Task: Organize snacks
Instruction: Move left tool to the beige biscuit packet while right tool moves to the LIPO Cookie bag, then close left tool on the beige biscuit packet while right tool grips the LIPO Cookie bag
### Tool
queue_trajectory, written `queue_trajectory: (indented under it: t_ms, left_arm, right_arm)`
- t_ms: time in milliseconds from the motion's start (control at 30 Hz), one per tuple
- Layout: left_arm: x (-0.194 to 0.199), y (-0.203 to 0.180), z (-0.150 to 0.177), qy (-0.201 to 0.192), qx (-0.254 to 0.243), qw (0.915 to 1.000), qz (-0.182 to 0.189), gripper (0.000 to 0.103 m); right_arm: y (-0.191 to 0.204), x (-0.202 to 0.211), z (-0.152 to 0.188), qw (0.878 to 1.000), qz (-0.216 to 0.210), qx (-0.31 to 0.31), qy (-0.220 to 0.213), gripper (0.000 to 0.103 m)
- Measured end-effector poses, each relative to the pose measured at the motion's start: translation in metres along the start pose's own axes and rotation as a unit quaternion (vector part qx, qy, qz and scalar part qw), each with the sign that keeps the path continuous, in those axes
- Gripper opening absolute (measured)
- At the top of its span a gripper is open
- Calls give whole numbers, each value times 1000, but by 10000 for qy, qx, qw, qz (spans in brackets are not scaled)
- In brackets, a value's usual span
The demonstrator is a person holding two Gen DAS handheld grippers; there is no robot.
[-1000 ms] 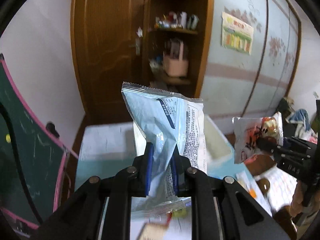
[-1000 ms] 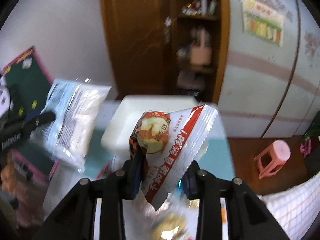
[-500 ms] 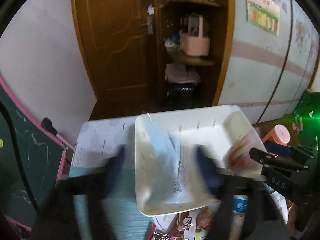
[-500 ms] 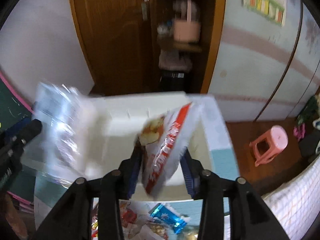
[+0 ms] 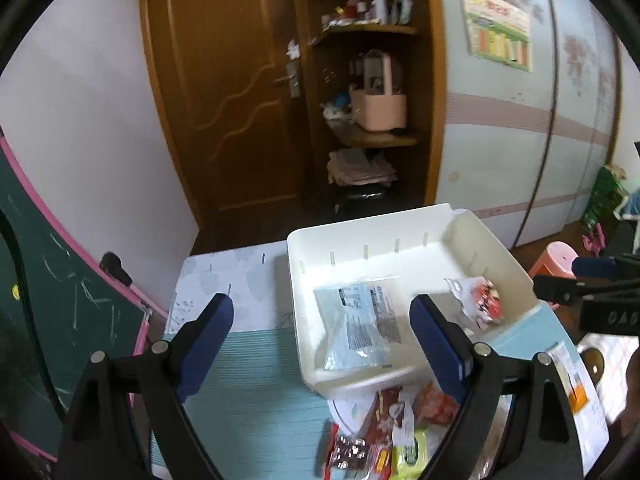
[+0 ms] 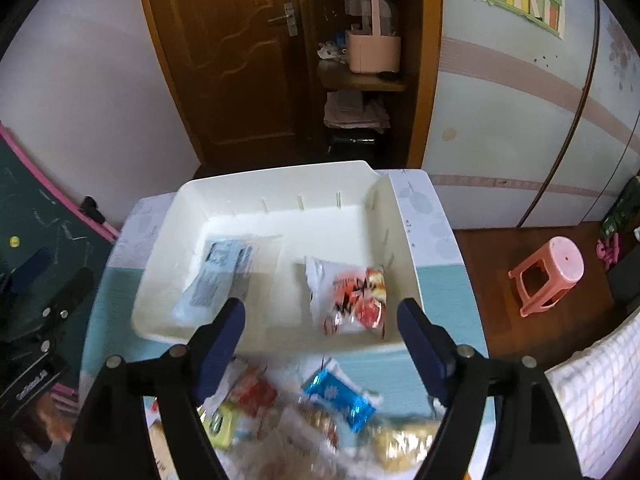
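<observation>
I have both tongs spread wide and holding nothing: the left tongs (image 5: 320, 336) and the right tongs (image 6: 320, 328) each hover above the near edge of the white bin (image 6: 256, 184). Ahead of the left tongs, between their fingers, the pale blue packet (image 5: 354, 326) lies flat on the bin floor. Ahead of the right tongs the red-and-white packet (image 6: 352, 300) lies in the bin's right part, near the side wall. A low ridge seems to run between the two, so I judge each packet has its own section, which is why they lie apart.

Below and just behind both tongs, on the bench (image 5: 256, 364) outside the bin, the loose snacks (image 6: 304, 408) are heaped, among them a shiny blue wrapper (image 6: 340, 396). I reckon the wide opening suits reaching back for the next pieces from that heap.
</observation>
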State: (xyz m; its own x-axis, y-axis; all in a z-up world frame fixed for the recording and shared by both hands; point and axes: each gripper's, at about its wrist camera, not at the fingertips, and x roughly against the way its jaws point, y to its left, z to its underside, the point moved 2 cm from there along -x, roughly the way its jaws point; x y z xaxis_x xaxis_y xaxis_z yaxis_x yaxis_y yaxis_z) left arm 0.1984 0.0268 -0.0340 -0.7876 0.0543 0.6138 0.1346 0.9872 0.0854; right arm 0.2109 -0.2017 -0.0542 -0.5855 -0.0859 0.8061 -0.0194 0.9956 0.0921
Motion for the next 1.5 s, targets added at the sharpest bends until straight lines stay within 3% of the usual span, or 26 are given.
queue_trajectory:
  t_ms: [200,367,567,733,967,1233,1500]
  left_arm:
    - [47,0,12,388,-187,9983,385,89]
    - [83,2,34,321,-339,9973,569,89]
    - [96,2,81,637,-321,9941,815,89]
    - [78,2,131,1027,-324,9892,989,89]
    - [21,5,202,2113,-173,9719,1023,89]
    - [-11,5,229,2665,-95,9573,1118,89]
    - [-29,6,241,2921,-104,9495,1146,89]
  right_arm:
    - [-11,50,43,9997,1,237,100,79]
    - [-14,90,89,9982,114,576,-140,79]
    - [-27,101,140,9971,10,752,-105,79]
    - [-35,79,195,9927,-43,1193,143,79]
    - [-48,42,258,9815,-166,1778,697,79]
    - [-55,22,265,9750,-382,1983,923,79]
    - [-47,1,270,9666,-586,2215,1152,76]
